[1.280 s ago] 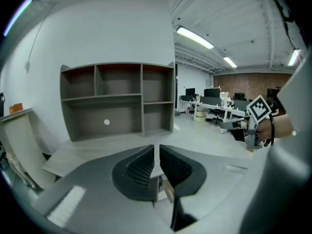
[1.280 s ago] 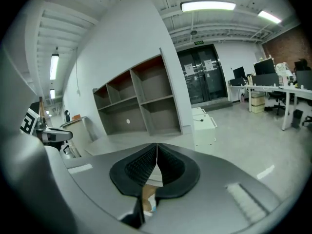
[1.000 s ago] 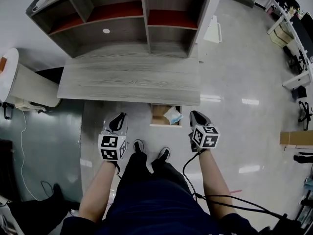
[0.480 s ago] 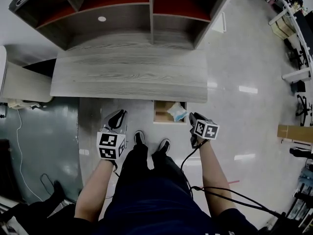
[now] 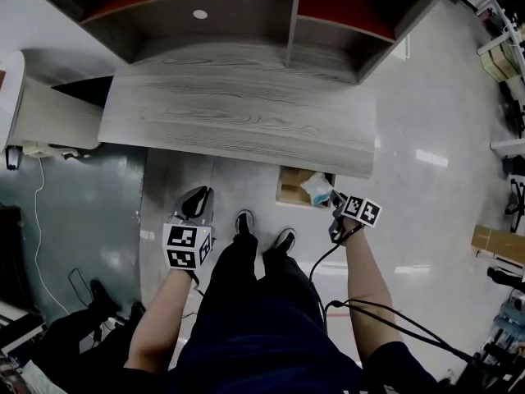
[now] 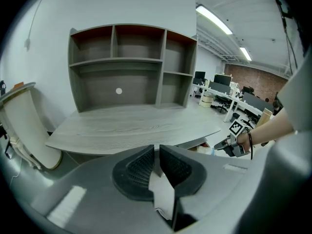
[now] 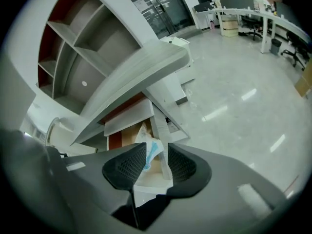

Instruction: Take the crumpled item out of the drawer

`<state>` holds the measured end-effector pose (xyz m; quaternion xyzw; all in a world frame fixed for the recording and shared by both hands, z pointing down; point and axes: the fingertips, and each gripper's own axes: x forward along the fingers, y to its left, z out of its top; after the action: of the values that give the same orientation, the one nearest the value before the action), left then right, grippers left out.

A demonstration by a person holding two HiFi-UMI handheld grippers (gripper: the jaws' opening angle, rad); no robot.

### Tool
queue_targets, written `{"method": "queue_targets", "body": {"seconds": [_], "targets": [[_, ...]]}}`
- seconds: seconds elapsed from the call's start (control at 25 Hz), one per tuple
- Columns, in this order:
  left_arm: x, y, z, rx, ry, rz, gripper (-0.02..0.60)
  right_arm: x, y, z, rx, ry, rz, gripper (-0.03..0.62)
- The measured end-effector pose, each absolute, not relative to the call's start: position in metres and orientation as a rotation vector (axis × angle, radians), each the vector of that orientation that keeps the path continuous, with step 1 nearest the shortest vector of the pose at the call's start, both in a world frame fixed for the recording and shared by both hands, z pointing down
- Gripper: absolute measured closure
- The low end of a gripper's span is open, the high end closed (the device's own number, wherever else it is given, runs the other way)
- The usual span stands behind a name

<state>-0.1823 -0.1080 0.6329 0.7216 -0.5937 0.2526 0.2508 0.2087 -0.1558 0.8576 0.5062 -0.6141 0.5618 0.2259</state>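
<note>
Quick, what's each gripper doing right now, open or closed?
Left gripper: closed, empty.
Right gripper: open, jaws have just been opening; crumpled item between them, not gripped.

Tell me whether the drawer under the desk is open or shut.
Open. The drawer sticks out from under the desk, and its wooden bottom shows with the crumpled item lying inside.
</note>
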Motion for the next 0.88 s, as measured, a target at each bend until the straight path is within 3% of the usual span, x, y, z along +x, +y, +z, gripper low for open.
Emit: {"method": "queue_targets", "body": {"seconds": [0.16,0.48,0.88], "targets": [[-0.187,-0.100,0.634,1.938,-1.629,0.684,0.546,0.202,-0.155,0.863,1.366,-1.675,1.554,0.454],[-0.182,-0.097,0.626,1.957,-1.635,0.682,0.546,0.206,-0.157,0.863,1.413,-1.666,1.517,0.565],[-0.160,-0.108,0.601,2.029,-1.639,0.618,0.546,0.176,-0.148,0.812,1.340,-1.878,1.343,0.586]]}}
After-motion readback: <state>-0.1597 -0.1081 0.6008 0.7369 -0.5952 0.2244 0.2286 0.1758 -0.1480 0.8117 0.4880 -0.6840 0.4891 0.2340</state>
